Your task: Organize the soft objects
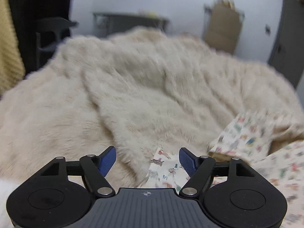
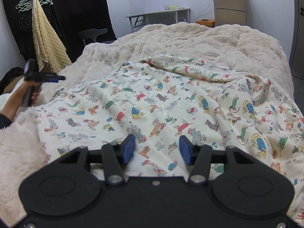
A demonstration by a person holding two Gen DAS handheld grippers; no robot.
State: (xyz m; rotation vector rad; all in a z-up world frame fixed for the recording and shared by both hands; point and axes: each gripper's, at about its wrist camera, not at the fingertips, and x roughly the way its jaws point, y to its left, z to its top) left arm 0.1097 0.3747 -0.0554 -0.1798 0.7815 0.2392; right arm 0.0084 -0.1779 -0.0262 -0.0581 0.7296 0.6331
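Observation:
A cream sheet printed with small cartoon animals (image 2: pixel 161 102) lies spread over a fluffy beige blanket (image 2: pixel 209 39) on the bed. My right gripper (image 2: pixel 156 148) hovers low over the sheet's near part, open, its blue pads apart and the cloth lying flat beneath them. In the left wrist view my left gripper (image 1: pixel 147 158) is open above the fluffy blanket (image 1: pixel 133 95), with a corner of the printed sheet (image 1: pixel 167 171) just below its jaws and more of the sheet at the right. The right wrist view shows a hand holding the left gripper (image 2: pixel 60 78) beyond the sheet's left edge.
A yellow waffle towel (image 2: pixel 49 43) hangs with dark clothes and wire hangers at the left. Behind the bed stand a dark chair (image 2: pixel 93 33), a folding table (image 2: pixel 157 15), a small fridge (image 2: pixel 229 3) and an orange box (image 2: pixel 205 22). A grey door (image 2: pixel 298 38) is at the right.

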